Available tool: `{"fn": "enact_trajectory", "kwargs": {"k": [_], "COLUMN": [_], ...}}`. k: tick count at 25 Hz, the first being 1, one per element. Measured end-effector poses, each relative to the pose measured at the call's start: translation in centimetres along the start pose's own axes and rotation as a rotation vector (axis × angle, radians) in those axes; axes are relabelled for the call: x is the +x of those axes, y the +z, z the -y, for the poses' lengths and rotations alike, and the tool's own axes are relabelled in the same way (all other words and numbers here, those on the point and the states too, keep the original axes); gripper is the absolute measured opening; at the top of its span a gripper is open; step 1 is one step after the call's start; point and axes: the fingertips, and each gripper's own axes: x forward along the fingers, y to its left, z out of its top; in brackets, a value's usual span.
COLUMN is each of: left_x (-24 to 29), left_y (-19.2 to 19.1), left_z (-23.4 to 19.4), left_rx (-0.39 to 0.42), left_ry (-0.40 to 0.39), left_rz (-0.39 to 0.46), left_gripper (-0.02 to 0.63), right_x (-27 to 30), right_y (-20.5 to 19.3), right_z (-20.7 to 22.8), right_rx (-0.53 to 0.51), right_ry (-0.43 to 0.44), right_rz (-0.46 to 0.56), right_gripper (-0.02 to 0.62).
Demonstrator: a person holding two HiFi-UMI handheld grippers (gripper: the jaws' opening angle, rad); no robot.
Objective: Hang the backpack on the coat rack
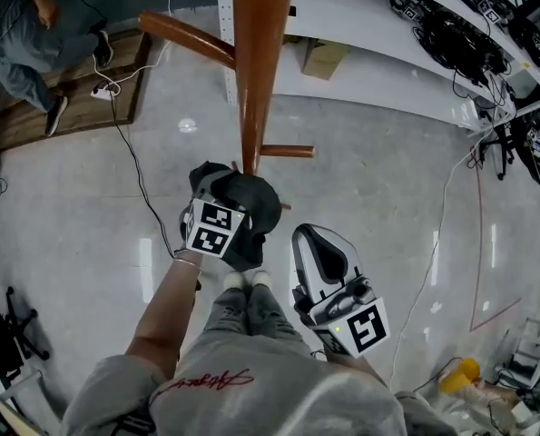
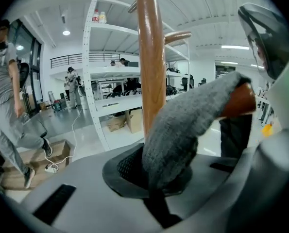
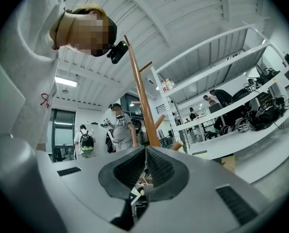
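Gripping the grey backpack strap [image 2: 183, 130] in the left tool [image 2: 156, 181], jaws clamped tight on it, with the strap draped over a wooden peg [image 2: 239, 101]. Standing close against the pole of the coat rack [image 1: 256, 71], with the dark backpack [image 1: 251, 205] bunched beside the pole, right under that tool. Further right, holding the right tool [image 1: 317, 240] clenched on nothing, pads meeting, just beside the backpack and apart from the rack.

Nothing is legible; the red script [image 1: 201, 381] on the shirt [image 1: 279, 402] is unreadable.
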Motion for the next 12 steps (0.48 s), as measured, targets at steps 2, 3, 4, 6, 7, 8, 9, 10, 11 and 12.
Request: {"fn": "enact_trajectory", "kwargs": {"k": [2, 3, 4, 6, 7, 8, 9, 10, 11, 12], "left_x": [0.5, 0.5, 0.5, 0.5, 0.4, 0.3, 0.1, -0.3, -0.7, -1.1], "left_y": [-0.6, -0.7, -0.8, -0.8, -0.7, -0.7, -0.6, -0.6, -0.6, -0.7], "left_z": [0.2, 0.2, 0.2, 0.2, 0.2, 0.1, 0.0, -0.1, -0.2, -0.2], "left_rx": [0.030, 0.034, 0.032, 0.035, 0.045, 0.059, 0.078, 0.097, 0.112, 0.114], "left_ry": [0.000, 0.009, 0.021, 0.052, 0.072, 0.098, 0.128, 0.158, 0.183, 0.197], "left_rz": [-0.017, -0.003, 0.013, 0.037, 0.051, 0.071, 0.099, 0.131, 0.164, 0.193], "left_gripper": [0.018, 0.018, 0.018, 0.018, 0.018, 0.018, 0.018, 0.018, 0.020, 0.036], "right_x": [0.0, 0.0, -0.1, -0.3, -0.5, -0.6, -0.7, -0.8, -0.9, -1.0], "right_y": [-0.2, -0.3, -0.3, -0.3, -0.3, -0.4, -0.4, -0.4, -0.4, -0.3], "right_z": [-0.1, -0.3, -0.4, -0.4, -0.4, -0.4, -0.4, -0.5, -0.6, -0.7], "right_rx": [0.007, 0.011, 0.014, 0.013, 0.011, 0.009, 0.006, 0.003, -0.002, -0.006], "right_ry": [0.003, 0.005, 0.009, 0.013, 0.012, 0.009, 0.007, 0.006, 0.006, 0.007], "right_rz": [-0.002, -0.003, -0.004, -0.008, -0.011, -0.013, -0.015, -0.016, -0.016, -0.017], "right_gripper": [0.021, 0.021, 0.021, 0.021, 0.021, 0.021, 0.021, 0.021, 0.021, 0.021]}}
